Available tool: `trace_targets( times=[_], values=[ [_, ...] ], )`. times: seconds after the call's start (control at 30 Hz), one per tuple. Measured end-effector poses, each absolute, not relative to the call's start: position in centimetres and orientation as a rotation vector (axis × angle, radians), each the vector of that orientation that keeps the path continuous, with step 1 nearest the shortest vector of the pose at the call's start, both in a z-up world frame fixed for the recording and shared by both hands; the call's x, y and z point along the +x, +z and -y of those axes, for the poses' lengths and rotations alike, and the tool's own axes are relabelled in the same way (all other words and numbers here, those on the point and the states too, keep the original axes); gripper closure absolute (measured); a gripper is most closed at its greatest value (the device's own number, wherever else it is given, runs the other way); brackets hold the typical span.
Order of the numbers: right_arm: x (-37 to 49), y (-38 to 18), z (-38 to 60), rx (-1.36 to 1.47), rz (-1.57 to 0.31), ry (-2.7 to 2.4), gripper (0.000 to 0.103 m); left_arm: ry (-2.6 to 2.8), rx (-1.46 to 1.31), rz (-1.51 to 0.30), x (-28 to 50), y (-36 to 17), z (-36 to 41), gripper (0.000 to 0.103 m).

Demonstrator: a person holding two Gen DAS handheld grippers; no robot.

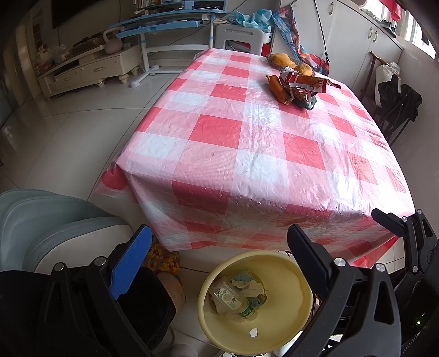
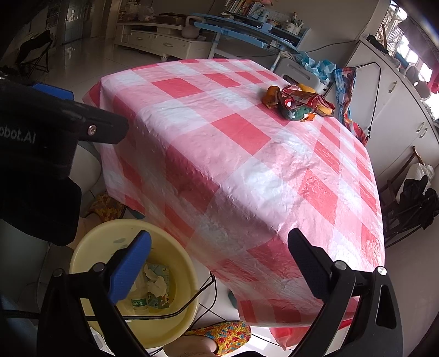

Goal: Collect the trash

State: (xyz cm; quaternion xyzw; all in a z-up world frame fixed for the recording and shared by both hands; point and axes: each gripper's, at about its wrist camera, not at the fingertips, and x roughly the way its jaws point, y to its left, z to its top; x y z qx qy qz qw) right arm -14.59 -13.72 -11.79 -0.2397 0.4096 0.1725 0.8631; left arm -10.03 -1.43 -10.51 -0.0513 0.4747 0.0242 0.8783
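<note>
left hand-held gripper (image 1: 219, 252) released, empty, above yellow bin (image 1: 277, 324); right hand-held gripper (image 2: 219, 255) likewise.

Premises: a lived-in home, living and dining area. Ahead of the tool stands a bench under a red-and-white checked plastic cover (image 1: 247, 131). Beyond it: a cream low television cabinet (image 1: 90, 68), a blue-and-white adjustable study desk (image 1: 164, 24) and white wall cupboards (image 1: 354, 41). Glossy white floor tiles (image 1: 82, 120). Crocheted multicoloured slipper (image 2: 225, 333) below the tool.

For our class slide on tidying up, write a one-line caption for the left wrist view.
Open left gripper hovers above a yellow bin of trash; wrappers remain on the checked table.
</note>
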Motion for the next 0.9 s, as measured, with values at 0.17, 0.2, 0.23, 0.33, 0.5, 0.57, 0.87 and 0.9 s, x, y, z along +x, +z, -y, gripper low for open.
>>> trace_targets(
  times=[0.17,0.2,0.23,0.33,0.5,0.57,0.87,0.9],
  values=[
    [-14.59,-11.82,13.68,-0.503,-0.861,0.363,0.008,0.05,-0.106,-0.991,-9.94,-10.45,1.51,0.007],
    [-14.64,-11.82,13.62,-0.505,-0.861,0.364,0.008,0.05,-0.105,-0.991,-9.96,-10.47,1.5,0.007],
    [-14.65,-11.83,13.58,-0.507,-0.861,0.365,0.008,0.051,-0.105,-0.991,-9.94,-10.45,1.52,0.007],
    [-14.67,-11.85,13.57,-0.51,-0.86,0.367,0.008,0.051,-0.105,-0.991,-9.94,-10.46,1.54,0.007],
    [-14.69,-11.85,13.52,-0.51,-0.86,0.366,0.008,0.051,-0.104,-0.992,-9.92,-10.45,1.59,0.007],
    [-14.69,-11.85,13.52,-0.51,-0.86,0.366,0.008,0.051,-0.103,-0.992,-9.92,-10.45,1.61,0.007],
    [-14.7,-11.86,13.48,-0.51,-0.86,0.366,0.008,0.051,-0.102,-0.993,-9.91,-10.48,1.66,0.007],
    [-14.7,-11.88,13.49,-0.51,-0.86,0.366,0.008,0.051,-0.102,-0.993,-9.88,-10.44,1.68,0.007]
  ],
)
